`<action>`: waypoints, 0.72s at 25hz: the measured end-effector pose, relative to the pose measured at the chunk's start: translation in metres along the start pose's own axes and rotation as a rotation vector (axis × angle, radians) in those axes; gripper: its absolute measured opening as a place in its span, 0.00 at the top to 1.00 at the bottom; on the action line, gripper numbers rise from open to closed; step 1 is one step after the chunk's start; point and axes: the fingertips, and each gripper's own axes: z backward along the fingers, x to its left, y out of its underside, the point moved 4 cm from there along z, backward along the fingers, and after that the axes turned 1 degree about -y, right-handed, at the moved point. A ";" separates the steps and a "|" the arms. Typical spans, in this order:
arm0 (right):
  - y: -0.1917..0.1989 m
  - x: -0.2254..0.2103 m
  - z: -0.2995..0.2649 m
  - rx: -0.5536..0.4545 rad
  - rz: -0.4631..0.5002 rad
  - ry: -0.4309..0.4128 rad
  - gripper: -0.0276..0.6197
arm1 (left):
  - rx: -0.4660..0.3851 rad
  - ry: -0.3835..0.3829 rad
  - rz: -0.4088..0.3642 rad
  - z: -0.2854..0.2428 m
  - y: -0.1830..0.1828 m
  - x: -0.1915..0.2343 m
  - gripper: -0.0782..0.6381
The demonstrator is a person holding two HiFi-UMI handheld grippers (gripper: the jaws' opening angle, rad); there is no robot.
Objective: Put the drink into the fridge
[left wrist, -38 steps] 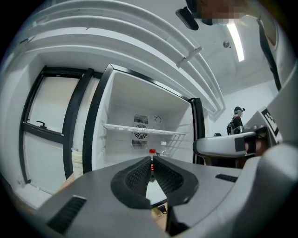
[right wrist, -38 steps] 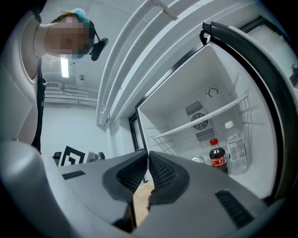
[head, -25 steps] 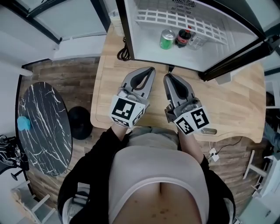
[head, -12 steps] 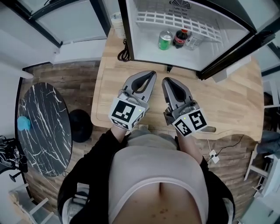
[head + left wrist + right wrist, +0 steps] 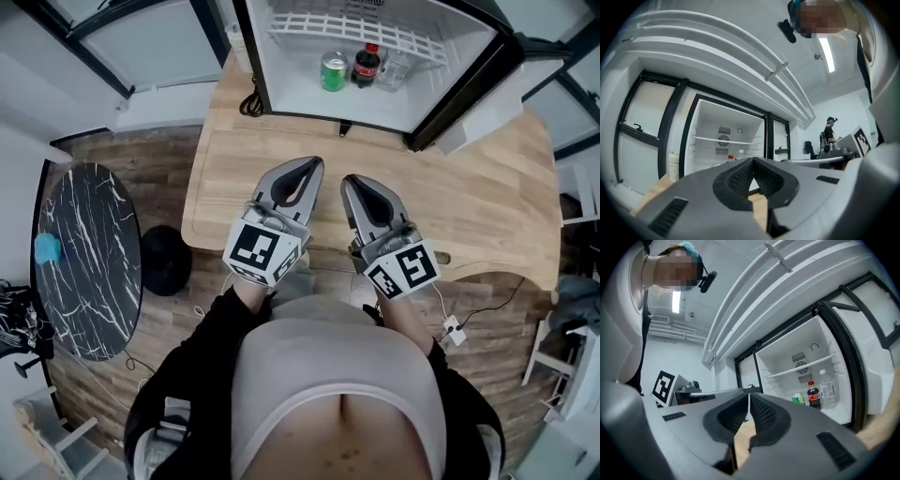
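Observation:
The fridge [image 5: 291, 97] stands open on the wooden table [image 5: 487, 197]. On its floor stand a green can [image 5: 334, 70], a cola bottle [image 5: 366, 65] and a clear water bottle [image 5: 396, 67], side by side. My left gripper [image 5: 310, 166] and right gripper [image 5: 353, 183] hover over the table in front of the fridge, both shut and empty. In the right gripper view the right gripper [image 5: 749, 397] points toward the can [image 5: 798, 399], the cola bottle [image 5: 813, 395] and the water bottle [image 5: 827, 393]. The left gripper [image 5: 753, 162] faces the fridge [image 5: 710, 136], where only a red cap [image 5: 730, 158] shows.
The fridge door [image 5: 483, 89] hangs open to the right. A black cable [image 5: 249, 105] lies left of the fridge, beside a pale cup [image 5: 673, 166]. A black marble round table [image 5: 84, 262] and a dark stool [image 5: 167, 261] stand on the floor at left. A person [image 5: 830, 133] is far behind.
Both grippers have drawn back from the fridge toward the table's near edge, and the fridge now sits farther up in the head view. Both jaws stay shut.

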 end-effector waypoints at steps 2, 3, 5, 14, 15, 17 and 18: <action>-0.001 0.005 0.015 0.003 0.001 -0.006 0.91 | -0.006 -0.007 0.011 0.007 0.000 -0.014 0.88; -0.001 0.009 0.023 0.003 0.002 -0.010 0.91 | -0.009 -0.010 0.016 0.011 0.000 -0.021 0.88; -0.003 0.016 0.038 0.001 0.005 -0.017 0.91 | -0.013 -0.013 0.013 0.020 -0.002 -0.037 0.88; -0.004 0.048 0.106 0.011 0.001 -0.040 0.91 | -0.025 -0.034 0.015 0.064 -0.002 -0.103 0.88; -0.004 0.052 0.113 0.011 -0.002 -0.042 0.91 | -0.024 -0.038 0.016 0.069 -0.001 -0.109 0.88; -0.004 0.058 0.127 0.009 -0.008 -0.047 0.91 | -0.023 -0.044 0.019 0.078 0.001 -0.122 0.88; -0.004 0.060 0.132 0.010 -0.010 -0.049 0.91 | -0.023 -0.045 0.021 0.081 0.002 -0.128 0.88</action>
